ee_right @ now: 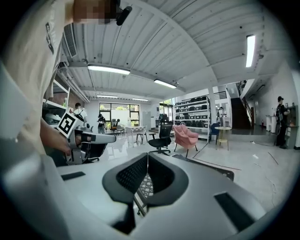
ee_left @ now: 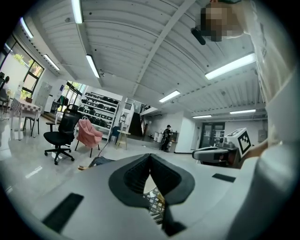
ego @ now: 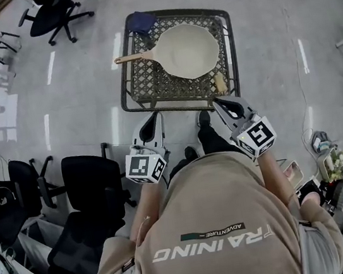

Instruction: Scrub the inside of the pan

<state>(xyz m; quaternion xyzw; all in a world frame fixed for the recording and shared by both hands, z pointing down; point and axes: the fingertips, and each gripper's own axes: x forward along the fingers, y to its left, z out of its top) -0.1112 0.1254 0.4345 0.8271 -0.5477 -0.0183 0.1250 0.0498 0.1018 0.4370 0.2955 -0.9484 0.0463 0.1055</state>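
Pan (ego: 187, 49): cream, shallow, lying flat on the black lattice bench (ego: 127, 88), wooden handle (ego: 136, 57) to the left. Its inside faces up, open for scrubbing.
Tan pad (ego: 220, 83), likely the scrubber: on the bench just beside the pan's near right edge, within easy reach.
Blue cloth (ego: 141, 21): far left corner.
Left gripper (ego: 155, 116), right gripper (ego: 219, 103): jaws closed together, nothing between them, both short of the bench; scrubbing not begun

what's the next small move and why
Probably open the right tool and reach for the small tan block beside the round cream pan on the black lattice table; it looks like a scrubber, and that tool is shut and empty.
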